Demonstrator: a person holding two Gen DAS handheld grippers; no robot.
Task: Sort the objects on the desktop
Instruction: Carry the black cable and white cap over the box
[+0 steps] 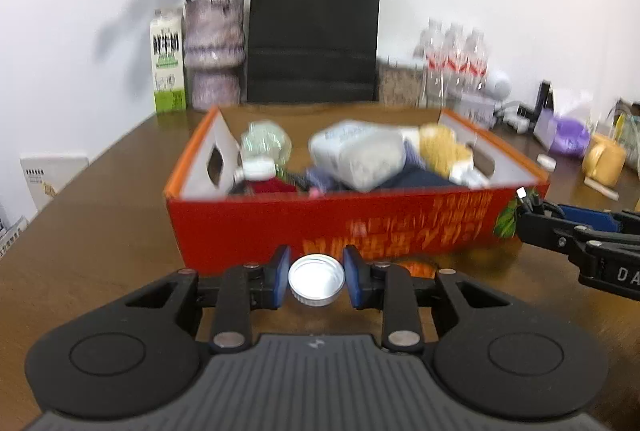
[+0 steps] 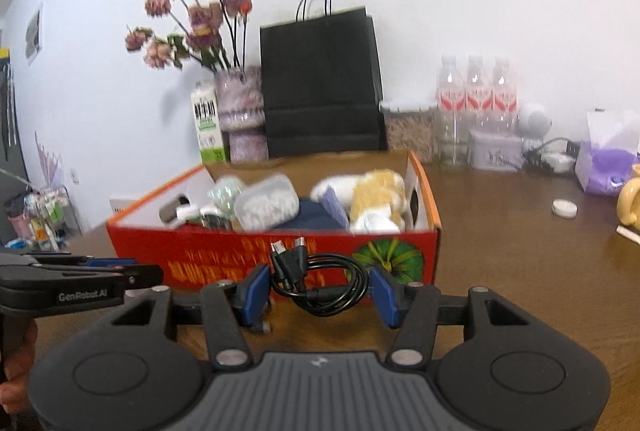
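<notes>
Two handheld grippers are raised over a brown table (image 1: pixel 100 231), both facing an open red box (image 1: pixel 320 227) that stands just beyond them. The left gripper (image 1: pixel 316 281) has its two blue pads clamped on a small round silver lid (image 1: pixel 316 279). The lid sits squarely between the fingertips, one pad pressed to each side, its open hollow tilted up toward the camera, held in front of the box's near wall. The right gripper (image 2: pixel 318 289) holds a coiled black cable (image 2: pixel 320 283). The coil spans the gap between its blue fingers (image 2: pixel 256 291), touching both, and two plug ends stick up from the left side of the coil, in front of the box's printed wall. From the right wrist view the left gripper shows at the left edge, with part of a hand (image 2: pixel 16 371) below it. The box is full: a clear tub (image 2: pixel 266 205) of white pieces, a yellow and white plush toy (image 2: pixel 376 199), dark blue cloth (image 2: pixel 312 215) and small bottles, too blurred to tell further. Behind the box stand a black bag (image 1: pixel 314 31), a vase (image 1: pixel 214 51) of dried pink flowers, a milk carton (image 1: pixel 168 61) and three water bottles (image 2: pixel 474 103). At the right lie a yellow mug (image 2: pixel 630 203), a purple tissue pack (image 2: pixel 606 159) and a small white cap (image 2: pixel 564 207).
</notes>
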